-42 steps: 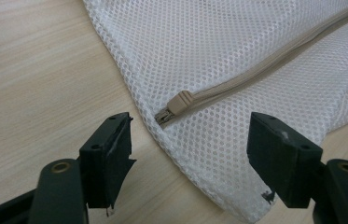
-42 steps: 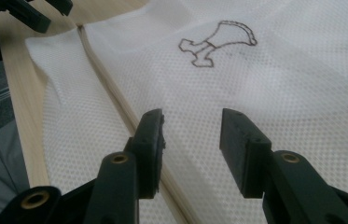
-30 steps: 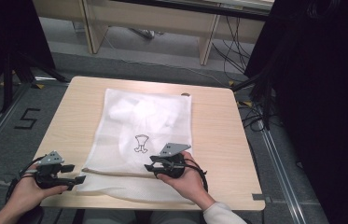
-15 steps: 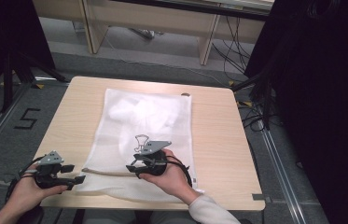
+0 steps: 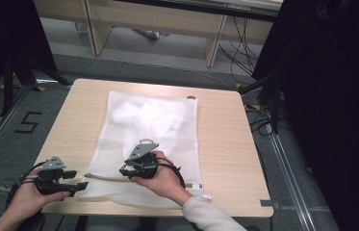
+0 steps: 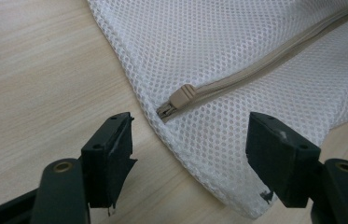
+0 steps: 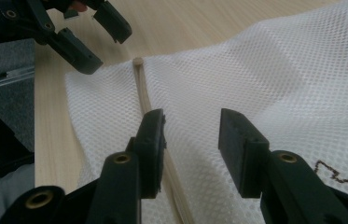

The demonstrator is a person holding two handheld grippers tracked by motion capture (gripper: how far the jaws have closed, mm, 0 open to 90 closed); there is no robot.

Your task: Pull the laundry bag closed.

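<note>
A white mesh laundry bag (image 5: 153, 125) lies flat on the wooden table (image 5: 225, 144). A beige zipper (image 5: 102, 177) runs along its near edge, and the zipper pull (image 6: 182, 95) sits at the bag's left corner. My left gripper (image 5: 80, 180) rests at that corner, open, its jaws straddling the pull without touching it (image 6: 190, 163). My right gripper (image 5: 125, 171) lies low over the bag and points left toward the other one. Its jaws have just been closing but still stand apart (image 7: 191, 135), with bare mesh between them and the zipper (image 7: 143, 98) beside one jaw.
Some pale folded cloth shows through the mesh at the bag's far half (image 5: 143, 113). A small dark embroidered mark (image 7: 339, 173) is on the bag by my right hand. A "5" is marked on the floor (image 5: 28, 122) to the left; cables (image 5: 259, 115) trail at right.
My right gripper has slid left across the bag, from its right part to the zipper near the left gripper. The left gripper has stayed put.
</note>
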